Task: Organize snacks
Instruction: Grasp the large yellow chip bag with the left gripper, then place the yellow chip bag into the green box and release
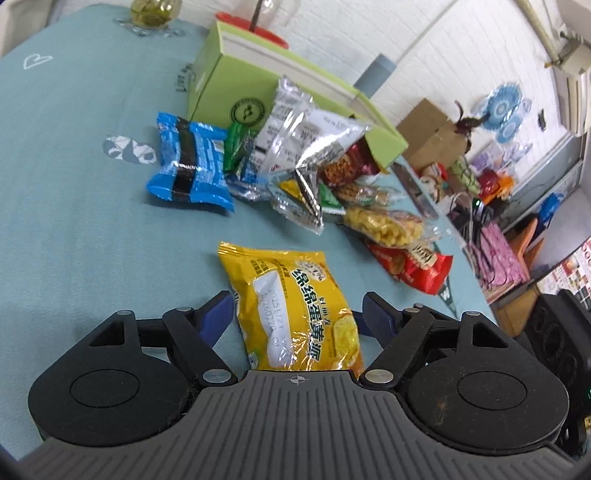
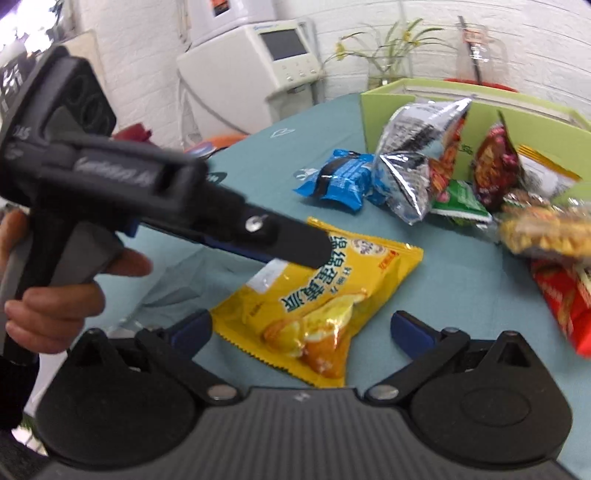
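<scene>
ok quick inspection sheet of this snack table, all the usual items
surface: teal tablecloth, printed motifs
job's things: yellow packet lying flat; blue packet, silver packet and others piled beside green box
clutter: glass jar at far edge
grippers: left gripper open, astride yellow packet; right gripper open, near it
cables: dark cords beyond table
surroundings: white brick wall, cardboard boxes

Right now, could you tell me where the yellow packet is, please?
The yellow packet lies flat on the teal cloth, apart from the snack pile, between the open left gripper's fingers.
</scene>
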Motion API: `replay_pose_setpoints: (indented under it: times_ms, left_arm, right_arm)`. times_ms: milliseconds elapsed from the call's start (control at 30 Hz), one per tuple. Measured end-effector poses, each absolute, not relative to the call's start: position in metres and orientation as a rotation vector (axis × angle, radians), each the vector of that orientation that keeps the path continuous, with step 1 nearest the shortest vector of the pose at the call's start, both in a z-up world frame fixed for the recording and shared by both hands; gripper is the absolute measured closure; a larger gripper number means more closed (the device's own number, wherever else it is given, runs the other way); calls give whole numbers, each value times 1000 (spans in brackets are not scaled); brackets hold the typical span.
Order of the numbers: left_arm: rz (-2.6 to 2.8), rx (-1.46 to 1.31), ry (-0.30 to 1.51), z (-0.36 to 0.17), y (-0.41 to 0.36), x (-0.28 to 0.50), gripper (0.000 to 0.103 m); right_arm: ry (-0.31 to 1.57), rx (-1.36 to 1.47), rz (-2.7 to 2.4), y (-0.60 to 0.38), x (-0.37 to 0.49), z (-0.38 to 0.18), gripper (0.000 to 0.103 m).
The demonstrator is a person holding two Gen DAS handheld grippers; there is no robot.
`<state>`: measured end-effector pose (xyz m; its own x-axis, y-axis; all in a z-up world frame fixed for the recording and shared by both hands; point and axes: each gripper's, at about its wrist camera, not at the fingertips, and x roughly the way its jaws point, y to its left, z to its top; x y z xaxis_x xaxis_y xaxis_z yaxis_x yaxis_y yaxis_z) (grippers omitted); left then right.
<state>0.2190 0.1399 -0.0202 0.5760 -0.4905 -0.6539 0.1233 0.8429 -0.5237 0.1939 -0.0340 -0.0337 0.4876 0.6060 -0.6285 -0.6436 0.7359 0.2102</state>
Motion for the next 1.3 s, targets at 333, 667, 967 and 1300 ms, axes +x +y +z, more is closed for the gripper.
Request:
replay_pose_setpoints:
  times_ms: [333,667,967,1300]
  left_arm:
    - [-338,-440,865,-13,136,208,79]
    - [-343,-351,639,80,135,262,76]
    - [-287,-302,635,95,138,402,76]
    - [-219,-332,709,47,164,474,54]
  right_arm:
    - [650,-118,738,-21,192,-22,44]
    - [425,-148,734,-25,249,57,44]
    - [451,-210,701,-14,391,76,44]
    - [620,-214,734,6,478,28,42]
